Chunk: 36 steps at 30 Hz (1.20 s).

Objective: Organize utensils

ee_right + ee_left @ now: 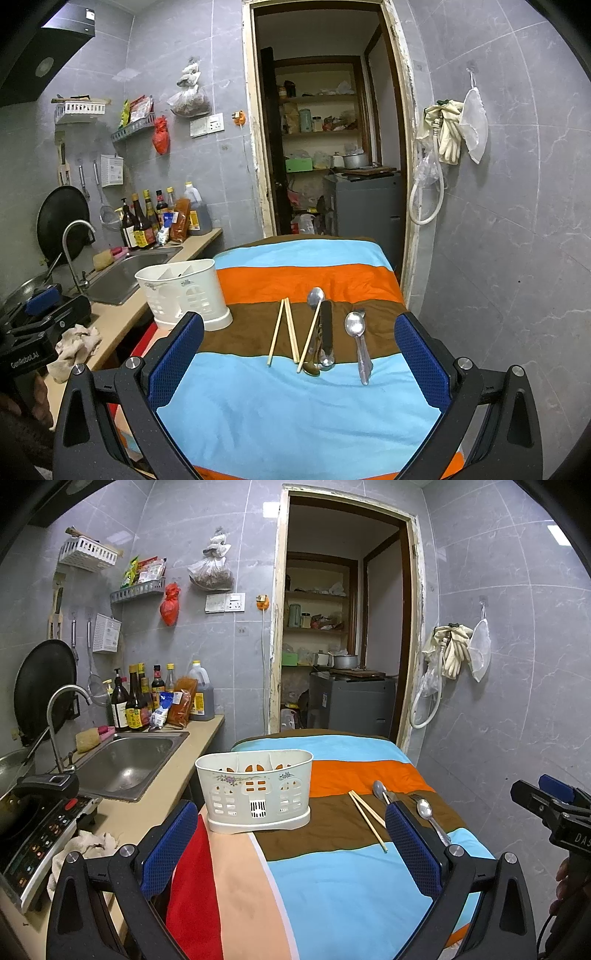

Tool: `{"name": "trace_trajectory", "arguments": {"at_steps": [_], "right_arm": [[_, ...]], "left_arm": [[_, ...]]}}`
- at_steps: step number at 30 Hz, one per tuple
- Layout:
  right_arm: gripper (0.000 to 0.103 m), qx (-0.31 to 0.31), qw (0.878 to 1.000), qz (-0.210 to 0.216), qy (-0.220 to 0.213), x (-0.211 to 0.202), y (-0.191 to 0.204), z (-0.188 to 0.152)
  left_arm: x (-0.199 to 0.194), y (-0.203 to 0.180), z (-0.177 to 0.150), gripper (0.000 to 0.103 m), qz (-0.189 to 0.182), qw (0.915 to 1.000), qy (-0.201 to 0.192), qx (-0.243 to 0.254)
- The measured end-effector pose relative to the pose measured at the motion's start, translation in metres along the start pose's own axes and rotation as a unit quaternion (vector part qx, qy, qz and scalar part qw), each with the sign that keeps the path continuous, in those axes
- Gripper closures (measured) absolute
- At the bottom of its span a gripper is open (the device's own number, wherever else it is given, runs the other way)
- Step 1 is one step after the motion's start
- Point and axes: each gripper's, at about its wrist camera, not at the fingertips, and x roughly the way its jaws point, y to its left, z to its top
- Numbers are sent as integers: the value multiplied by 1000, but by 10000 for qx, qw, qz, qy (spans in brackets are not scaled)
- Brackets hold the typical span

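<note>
Both sets of tongs are hovering wide apart and empty: the left tongs [291, 834] are facing the white caddy [255, 790], and the right tongs [299, 354] are facing the row of utensils.

The utensils are lying on the brown stripe of the striped cloth [295, 406] covering the surface, to the right of the caddy. The caddy is standing at the left edge of the cloth, just beside the counter with the sink [125, 764].

Count, from the right wrist view:
- Chopsticks [283, 330]: two, touching at the far tips and splaying near.
- Spoons: two clearly seen, a long-handled spoon [313, 321] and a metal spoon [356, 332] at the right.
- Dark-handled utensil [326, 332]: one; whether it is a knife cannot be told.
- A fork seems to be lying under the right spoon.
- Caddy: one, with several compartments, apparently empty.

Risks, as judged:
- The middle utensils are overlapping, so a grasp there is likely to be lifting or dragging a neighbour.
- The thin chopsticks are lying flat on soft cloth; the pads may be pinching fabric or rolling them apart.
- The caddy looks light and is sitting at the edge; a long utensil pushed in at an angle could be tipping it toward the counter.
</note>
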Motion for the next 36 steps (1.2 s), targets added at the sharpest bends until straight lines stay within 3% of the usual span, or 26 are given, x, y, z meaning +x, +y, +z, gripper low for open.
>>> {"name": "trace_trajectory", "arguments": {"at_steps": [10,24,36], "right_arm": [[2,26,9992,-408,-8,13,0,16],[2,30,9977,-646,-204,25,-13,45],[2,15,9967,-809,-106,61,-48,52]], "left_arm": [[24,5,16,1,-64,10000,5,62],[52,-11,37,1,-242,9996,-108,139],[97,-41,45,1,-125,9998,72,101]]}}
